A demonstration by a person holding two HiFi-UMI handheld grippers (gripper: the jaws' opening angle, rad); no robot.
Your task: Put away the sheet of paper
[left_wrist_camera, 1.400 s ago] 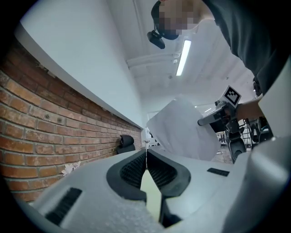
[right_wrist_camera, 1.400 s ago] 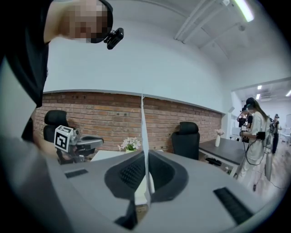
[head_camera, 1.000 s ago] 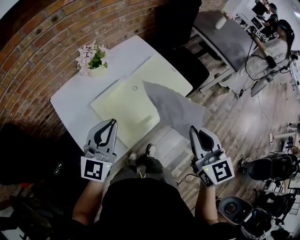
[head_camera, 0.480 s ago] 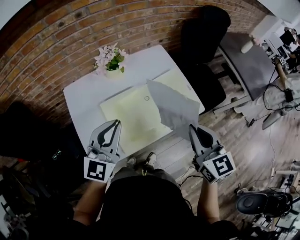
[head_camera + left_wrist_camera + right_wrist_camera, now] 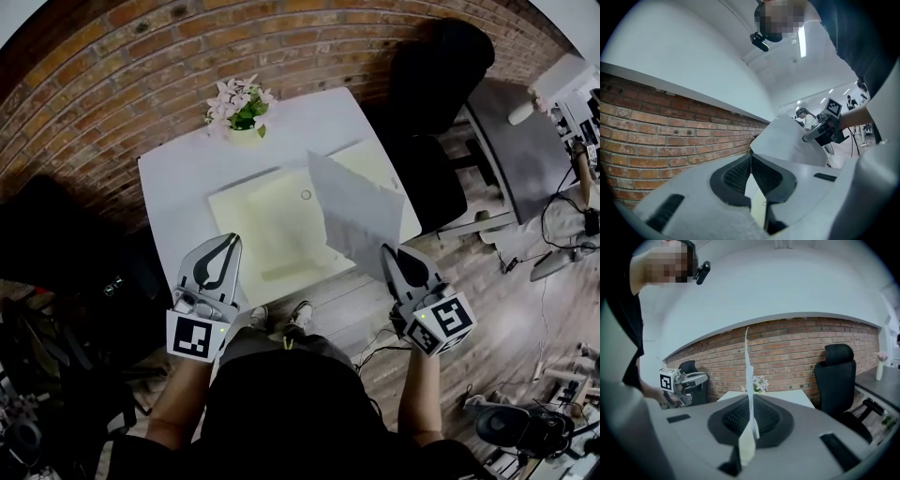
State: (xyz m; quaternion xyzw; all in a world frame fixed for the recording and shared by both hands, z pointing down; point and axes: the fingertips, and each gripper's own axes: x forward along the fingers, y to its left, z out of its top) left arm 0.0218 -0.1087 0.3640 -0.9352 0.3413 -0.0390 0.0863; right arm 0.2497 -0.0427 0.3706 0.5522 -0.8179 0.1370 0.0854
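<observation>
1. I have the right gripper (image 5: 387, 251) off the table's (image 5: 173, 192) near right corner, jaws pressed together on the lower corner of the sheet (image 5: 361, 214).
2. In the right gripper view the sheet runs edge-on, straight up out of the pinch, a thin white line against the brick wall (image 5: 797, 348).
3. From the head view the sheet tilts up over the right half of the folder (image 5: 272, 230). I cannot tell whether its far edge touches anything.
4. The folder is pale yellow and lies open and flat on the white table, with a small ring mark near its middle.
5. The left gripper (image 5: 226, 246) hovers by the folder's near left corner. In its own view the pads meet at the tips, closed on nothing.
6. For print, all I can read off is the black-and-white square marker on the left cube (image 5: 195, 336) and on the right cube (image 5: 442, 321).
7. The flowers (image 5: 241, 101), pink and white, sit in a small pot at the table's far edge, right by the wall.
8. A black chair (image 5: 441, 70) stands beyond the table's right side, apart from it.
9. The left gripper view catches the right gripper across the way, marker cube up, with the sheet just beside it.
</observation>
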